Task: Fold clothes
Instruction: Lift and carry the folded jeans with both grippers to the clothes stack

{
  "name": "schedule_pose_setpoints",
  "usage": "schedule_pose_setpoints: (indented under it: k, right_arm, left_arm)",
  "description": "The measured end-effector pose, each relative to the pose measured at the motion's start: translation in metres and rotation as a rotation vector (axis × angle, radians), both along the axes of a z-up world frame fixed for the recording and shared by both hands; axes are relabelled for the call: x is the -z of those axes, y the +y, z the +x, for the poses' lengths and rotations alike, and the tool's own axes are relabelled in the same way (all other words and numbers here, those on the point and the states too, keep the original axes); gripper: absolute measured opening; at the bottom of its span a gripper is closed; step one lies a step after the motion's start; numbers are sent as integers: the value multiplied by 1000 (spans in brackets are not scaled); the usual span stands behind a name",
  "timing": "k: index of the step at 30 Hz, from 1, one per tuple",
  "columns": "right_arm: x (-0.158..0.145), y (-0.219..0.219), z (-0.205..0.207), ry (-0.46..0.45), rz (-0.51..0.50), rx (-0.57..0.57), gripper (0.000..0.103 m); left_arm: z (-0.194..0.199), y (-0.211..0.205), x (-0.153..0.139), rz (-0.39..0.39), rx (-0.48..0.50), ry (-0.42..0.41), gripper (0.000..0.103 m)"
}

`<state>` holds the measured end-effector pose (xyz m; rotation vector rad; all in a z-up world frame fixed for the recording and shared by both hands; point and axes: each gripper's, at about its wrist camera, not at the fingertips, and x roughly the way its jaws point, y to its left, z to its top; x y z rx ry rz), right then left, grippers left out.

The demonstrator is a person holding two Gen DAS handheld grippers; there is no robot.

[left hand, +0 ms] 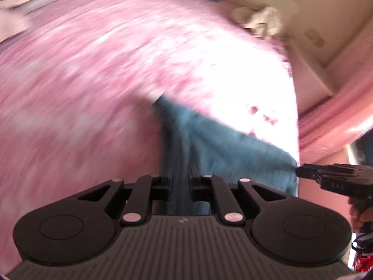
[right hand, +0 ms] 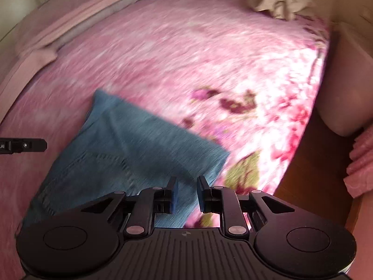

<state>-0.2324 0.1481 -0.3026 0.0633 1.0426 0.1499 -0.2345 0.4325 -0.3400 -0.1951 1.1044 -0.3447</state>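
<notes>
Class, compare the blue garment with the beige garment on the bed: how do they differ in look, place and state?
The blue garment is denim-like and spread fairly flat near the grippers; the beige garment lies crumpled in a heap at the bed's far corner. The left gripper and right gripper work at the blue one; nothing touches the beige one. Both rest on the pink floral bedspread.

On the side of my left gripper (right hand: 23,145), at the left edge of the right wrist view, I read the white letters "AI". Raised marks on my right gripper (left hand: 335,177) are too blurred to read.
</notes>
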Motion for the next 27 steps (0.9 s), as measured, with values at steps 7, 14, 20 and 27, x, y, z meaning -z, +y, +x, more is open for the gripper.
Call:
schedule_pose_setpoints:
  k: [7, 14, 20, 27]
  right_arm:
    - [50, -26, 40, 16, 124, 102, 20]
    - [33, -68, -16, 46, 438, 280, 74]
    - [49, -57, -86, 202, 697, 295, 74]
    - [71, -48, -93, 250, 775, 347, 74]
  left_arm:
    - [50, -15, 35, -59, 96, -1, 9]
    - [32, 26, 47, -231, 17, 127, 33]
    - [-18, 76, 63, -469, -164, 294, 44]
    - [-32, 84, 96, -691, -308, 356, 60]
